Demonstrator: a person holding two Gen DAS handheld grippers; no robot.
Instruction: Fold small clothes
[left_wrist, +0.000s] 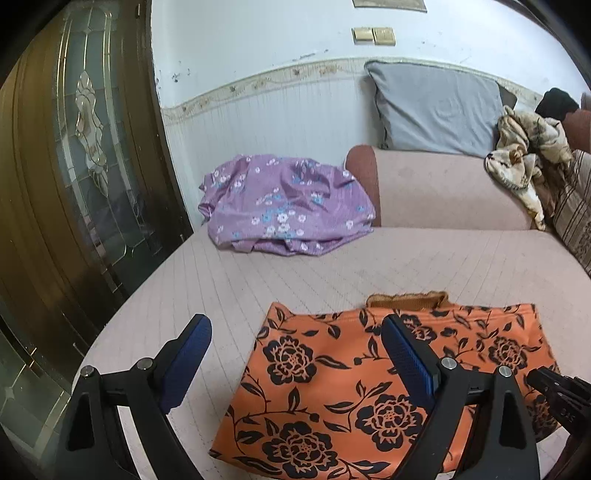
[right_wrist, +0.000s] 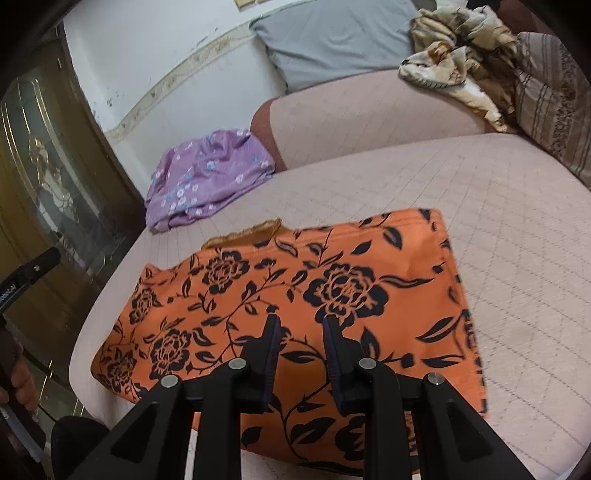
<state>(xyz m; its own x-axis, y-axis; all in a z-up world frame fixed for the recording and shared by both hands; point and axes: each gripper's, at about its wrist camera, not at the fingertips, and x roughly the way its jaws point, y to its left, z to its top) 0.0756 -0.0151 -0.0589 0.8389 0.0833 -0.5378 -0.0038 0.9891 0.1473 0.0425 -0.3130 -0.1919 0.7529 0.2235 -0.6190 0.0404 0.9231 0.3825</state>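
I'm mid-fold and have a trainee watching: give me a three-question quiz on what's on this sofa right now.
1. True or false: the orange cloth with black flowers lies flat on the pink quilted sofa seat.
2. Which garment sits crumpled by the sofa's armrest? A) purple floral garment B) green towel C) white sock
3. Fill in: the left hand-held gripper has its jaws wide ____, and the right hand-held gripper has nothing between its jaws.

Key: 1 true; 2 A; 3 open.
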